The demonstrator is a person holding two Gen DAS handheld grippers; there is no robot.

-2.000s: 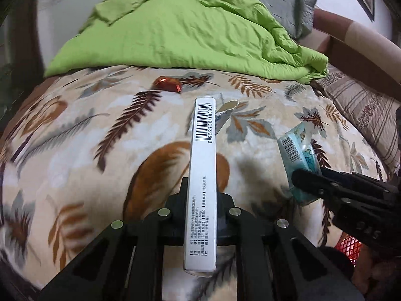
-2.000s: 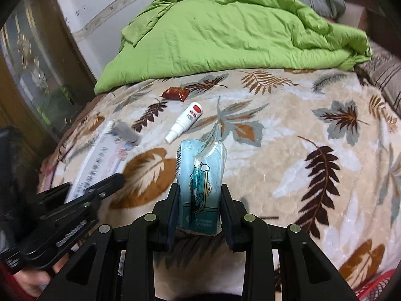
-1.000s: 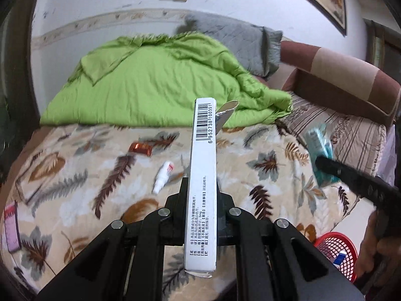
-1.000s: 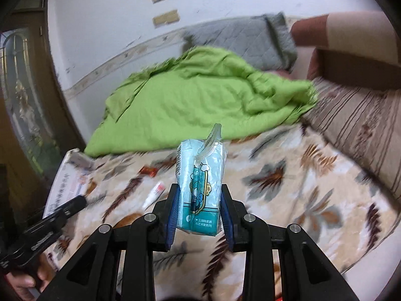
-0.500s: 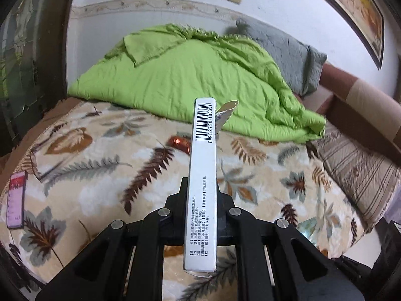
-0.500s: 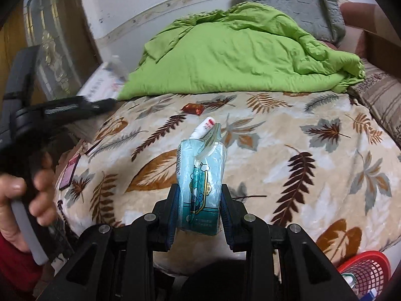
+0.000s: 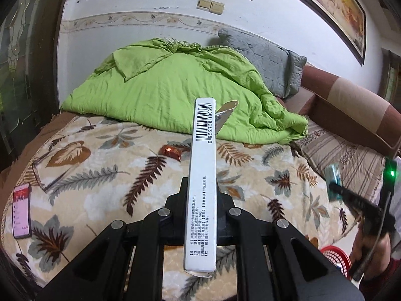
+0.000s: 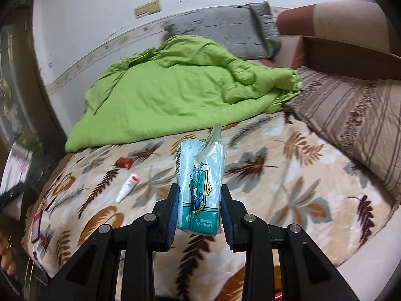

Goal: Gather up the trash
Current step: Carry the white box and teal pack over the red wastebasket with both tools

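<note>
My left gripper is shut on a long white carton with a barcode, held edge-up above the bed. My right gripper is shut on a teal tissue packet; the same packet and gripper show at the right edge of the left wrist view. On the leaf-print blanket lie a red foil wrapper, also seen as the wrapper in the right wrist view, and a small white tube with a red end. A red basket stands low on the floor at right.
A green quilt and grey pillow fill the back of the bed. A striped pillow lies at right. A phone and glasses rest near the bed's left edge. A hand grips the right tool.
Both views have swung and pulled back from the bed. The right gripper with its packet has come into the left view at right, and the red basket shows below it. Both grips are unchanged.
</note>
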